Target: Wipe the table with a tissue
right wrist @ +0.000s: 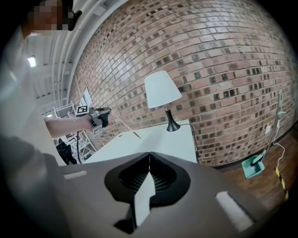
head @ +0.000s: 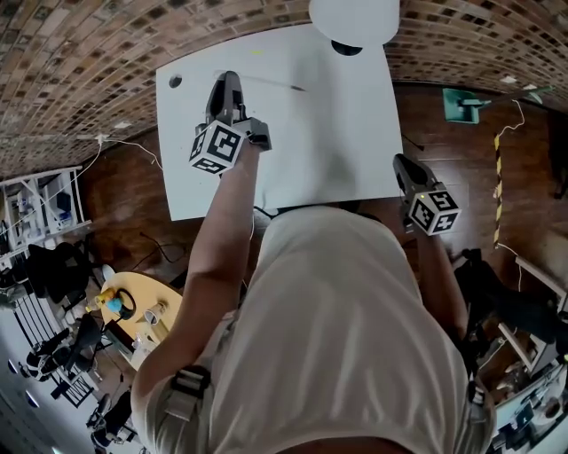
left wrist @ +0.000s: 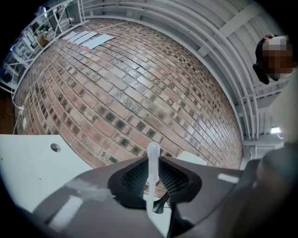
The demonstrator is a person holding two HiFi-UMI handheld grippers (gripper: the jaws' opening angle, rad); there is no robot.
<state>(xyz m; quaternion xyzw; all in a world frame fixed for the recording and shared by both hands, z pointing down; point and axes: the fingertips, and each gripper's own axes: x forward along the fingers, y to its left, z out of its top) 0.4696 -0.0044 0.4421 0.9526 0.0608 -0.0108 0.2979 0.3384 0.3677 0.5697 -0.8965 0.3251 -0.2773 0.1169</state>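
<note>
My left gripper (head: pixel 227 80) reaches out level over the white table (head: pixel 337 133), near its far left part. It is shut on a clear plastic pipette (left wrist: pixel 152 155), whose bulb stands upright between the pads. The pipette's thin stem (head: pixel 277 83) runs to the right over the tabletop. My right gripper (head: pixel 402 162) hangs off the table's right edge, tilted down, with its jaws shut (right wrist: pixel 149 154) and nothing between them. In the right gripper view the left gripper (right wrist: pixel 100 116) shows across the table. No tissue is in view.
A white-shaded lamp (head: pixel 353 19) stands at the table's far edge, against the brick wall. A small round hole (head: pixel 175 82) marks the table's far left corner. A teal dustpan (head: pixel 463 105) lies on the wooden floor to the right. White racks (head: pixel 44 204) and a round yellow table (head: pixel 142 306) stand to the left.
</note>
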